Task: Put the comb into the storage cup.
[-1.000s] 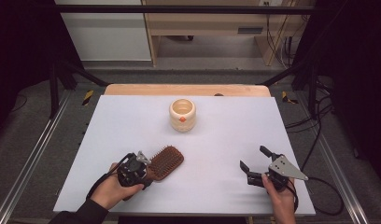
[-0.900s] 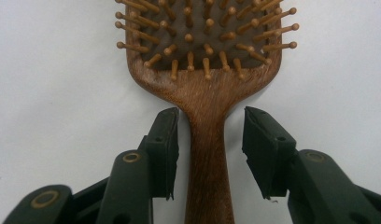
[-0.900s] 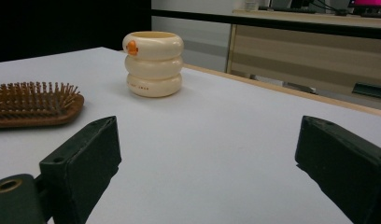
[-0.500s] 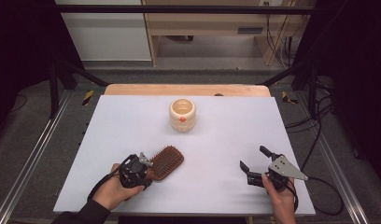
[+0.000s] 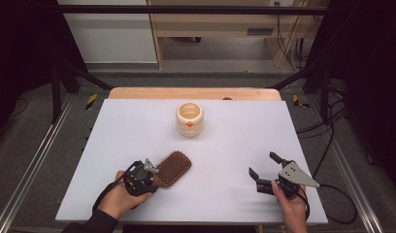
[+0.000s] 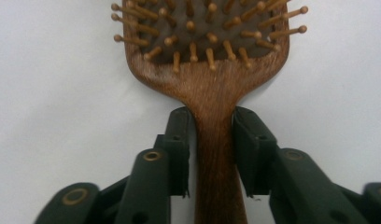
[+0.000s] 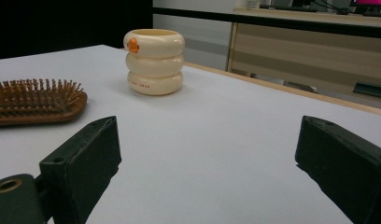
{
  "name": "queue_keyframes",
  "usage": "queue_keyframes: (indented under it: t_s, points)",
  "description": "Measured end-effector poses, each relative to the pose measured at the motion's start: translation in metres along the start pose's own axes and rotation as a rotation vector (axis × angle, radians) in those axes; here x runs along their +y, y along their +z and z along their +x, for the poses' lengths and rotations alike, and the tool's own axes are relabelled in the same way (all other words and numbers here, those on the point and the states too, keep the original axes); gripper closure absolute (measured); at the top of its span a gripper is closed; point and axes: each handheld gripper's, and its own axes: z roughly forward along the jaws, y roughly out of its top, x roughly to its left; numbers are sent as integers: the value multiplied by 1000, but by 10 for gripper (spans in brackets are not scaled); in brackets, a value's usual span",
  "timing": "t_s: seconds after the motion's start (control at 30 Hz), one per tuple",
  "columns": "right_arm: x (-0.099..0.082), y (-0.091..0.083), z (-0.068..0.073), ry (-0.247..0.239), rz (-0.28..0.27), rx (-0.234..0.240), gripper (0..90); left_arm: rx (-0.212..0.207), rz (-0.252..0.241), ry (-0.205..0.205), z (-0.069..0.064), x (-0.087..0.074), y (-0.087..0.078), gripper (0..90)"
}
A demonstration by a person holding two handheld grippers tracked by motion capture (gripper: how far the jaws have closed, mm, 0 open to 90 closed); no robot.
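Between my two grippers the white worktop (image 5: pixel 225 145) is free; only the cream ribbed ceramic cup (image 5: pixel 189 119) stands near its far edge.

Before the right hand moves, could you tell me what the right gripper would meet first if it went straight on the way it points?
Probably nothing: ahead of the open right gripper lies bare table; cup and hairbrush sit left of that line, though depth is uncertain.

Left black two-jaw tongs (image 6: pixel 212 135), held low in the left hand (image 5: pixel 119 196), have just been closing; right black tongs (image 5: pixel 265 171) stand wide open.
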Motion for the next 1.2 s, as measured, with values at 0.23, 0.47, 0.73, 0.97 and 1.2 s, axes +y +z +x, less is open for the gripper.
queue_keyframes:
  t_s: [0.23,0.47,0.73,0.97,1.2]
  points:
    - [0,0,0,-1,-1,1,69,4,2,37,-2,2,1,726]
    - [0,0,0,2,-5,3,69,40,-49,64,-4,-4,-3,728]
    - [0,-1,0,4,-5,4,68,104,-205,51,0,-8,-18,727]
    - [2,1,3,21,-13,15,66,158,-362,-1,5,-12,-22,727]
    - [7,12,13,66,-19,16,59,180,-492,-18,6,-14,-14,727]
